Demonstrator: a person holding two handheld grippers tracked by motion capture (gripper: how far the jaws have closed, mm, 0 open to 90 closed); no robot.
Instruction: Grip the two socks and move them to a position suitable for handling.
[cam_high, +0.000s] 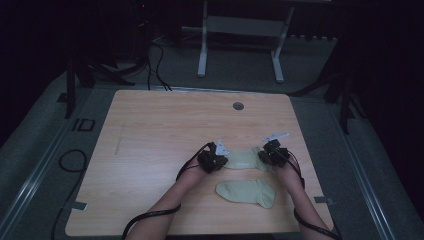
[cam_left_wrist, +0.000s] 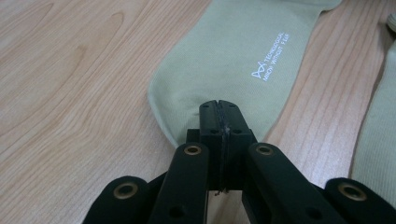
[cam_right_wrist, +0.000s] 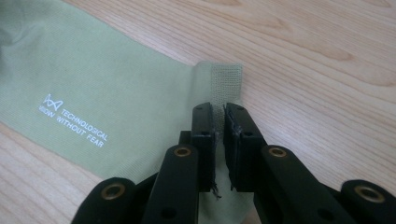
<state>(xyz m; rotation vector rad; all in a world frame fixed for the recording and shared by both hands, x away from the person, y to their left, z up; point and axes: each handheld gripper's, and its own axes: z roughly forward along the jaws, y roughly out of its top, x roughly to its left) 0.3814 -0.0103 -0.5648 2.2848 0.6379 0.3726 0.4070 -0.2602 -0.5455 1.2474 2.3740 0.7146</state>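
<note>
We see a pale green sock (cam_high: 245, 159) with small white lettering lying flat and stretched out on the wood, and its mate (cam_high: 247, 192) just beside it, nearer us, lying flat too.

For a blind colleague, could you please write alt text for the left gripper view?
The left gripper, jaws shut, pinches the rounded end of a pale green sock lying flat on the wooden table. The sock carries small white print, and a second sock's edge shows at the right.
</note>
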